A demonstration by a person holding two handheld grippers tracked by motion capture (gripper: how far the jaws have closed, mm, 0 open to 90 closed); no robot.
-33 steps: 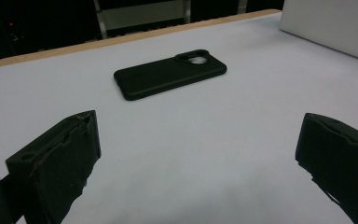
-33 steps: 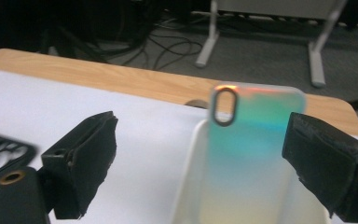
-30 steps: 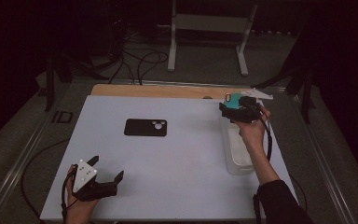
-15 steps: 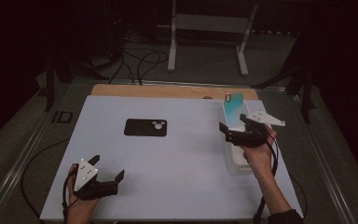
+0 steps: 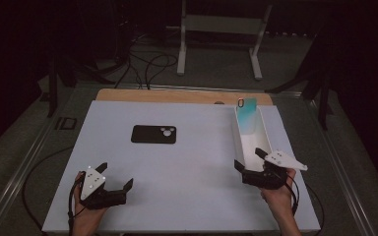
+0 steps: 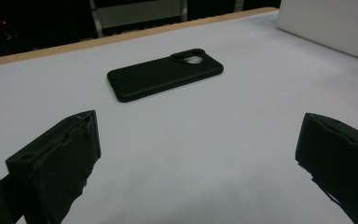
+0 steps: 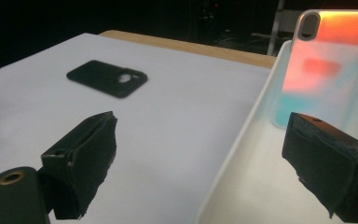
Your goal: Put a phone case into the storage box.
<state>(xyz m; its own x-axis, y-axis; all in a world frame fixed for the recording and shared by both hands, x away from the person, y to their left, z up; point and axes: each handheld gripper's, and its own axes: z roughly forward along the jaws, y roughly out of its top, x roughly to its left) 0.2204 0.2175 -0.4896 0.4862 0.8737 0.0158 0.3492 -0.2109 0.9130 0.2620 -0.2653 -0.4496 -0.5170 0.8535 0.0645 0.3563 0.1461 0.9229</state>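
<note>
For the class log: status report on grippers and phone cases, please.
Left gripper open, empty. Right gripper open, at white tray. Teal-orange phone case leans in tray. Black phone case flat, unobstructed.

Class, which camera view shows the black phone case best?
The left gripper view: the black phone case lies large and sharp, camera cutout plain. The right gripper view shows it blurred; the high view shows it small but whole.

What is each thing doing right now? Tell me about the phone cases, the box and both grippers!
Colourful phone case: propped upright at the far end inside the box.
Black phone case: lying flat on the table, untouched.
White box: open on top, holding one case.
Left gripper: open, holding nothing.
Right gripper: open, holding nothing, at the box's near end.
</note>
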